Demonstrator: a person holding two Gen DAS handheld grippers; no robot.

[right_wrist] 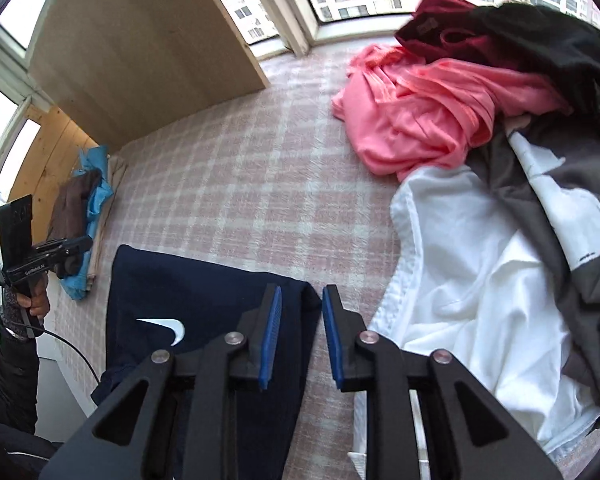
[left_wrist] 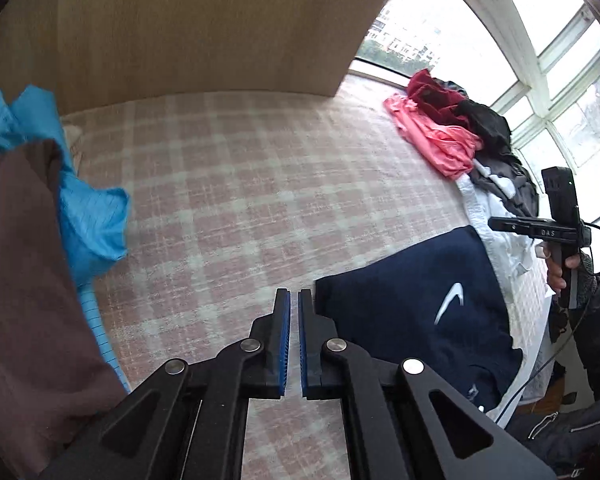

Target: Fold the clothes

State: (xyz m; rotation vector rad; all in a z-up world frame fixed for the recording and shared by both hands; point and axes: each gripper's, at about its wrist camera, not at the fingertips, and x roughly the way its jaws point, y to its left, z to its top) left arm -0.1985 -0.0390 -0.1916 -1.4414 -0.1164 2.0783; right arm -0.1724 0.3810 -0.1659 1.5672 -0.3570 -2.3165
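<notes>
From the left wrist, your left tongs [left_wrist: 294, 300] sit almost pressed together, a thin gap between the blue pads, pinching nothing; the folded navy garment [left_wrist: 416, 312] lies just right of them on the checked bed cover [left_wrist: 236, 184], its left edge near the right pad; bare cover runs ahead to the wooden panel [left_wrist: 204, 28].

From the right wrist, your right tongs [right_wrist: 301, 300] are spread and empty, above the navy garment's [right_wrist: 204, 300] right edge; the white shirt [right_wrist: 468, 280] and pink top [right_wrist: 428, 120] crowd the right side.
</notes>
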